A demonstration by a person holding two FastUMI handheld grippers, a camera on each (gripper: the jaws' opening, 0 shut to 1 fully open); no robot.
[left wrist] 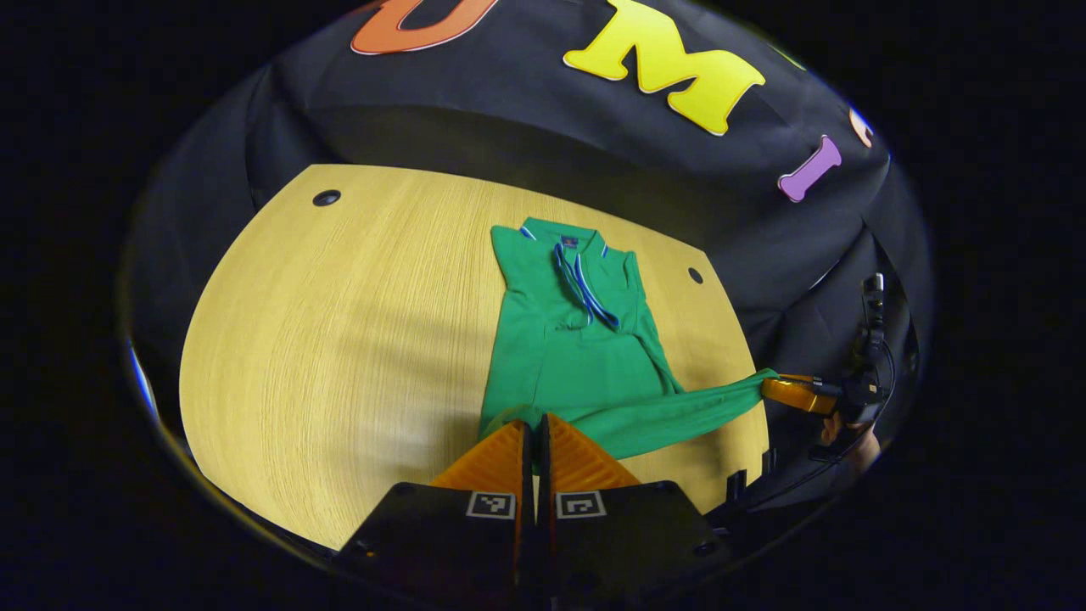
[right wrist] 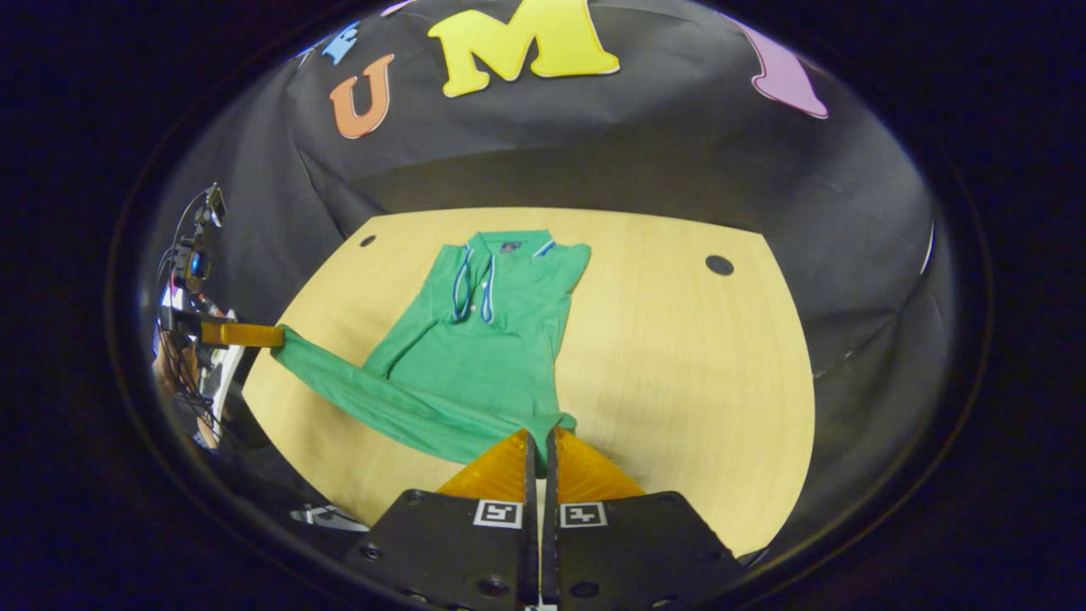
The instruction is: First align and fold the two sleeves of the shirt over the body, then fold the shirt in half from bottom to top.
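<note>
1. Left gripper (left wrist: 536, 433): jaws closed to a thin slit, pinching the near corner of the hem (left wrist: 517, 417) of the green shirt (left wrist: 577, 356).
2. Right gripper (right wrist: 538, 443): jaws likewise nearly closed, clamped on the other hem corner (right wrist: 556, 424); in the left gripper view it sits far right (left wrist: 776, 386), fabric pulled taut toward it.
3. Shirt lies mid-table (left wrist: 339, 339), collar (right wrist: 507, 244) at the far end, sleeves already folded over the body; bottom edge is lifted and stretched between the two grippers.
4. Risks: uneven lift or pull would skew the fold; too much tension could drag the shirt toward the near edge or undo the sleeve folds; thin grip may slip.
5. Around: two cable holes (right wrist: 719, 265) in the tabletop, black cloth wall behind. Nothing on the table blocks the path to the collar.
</note>
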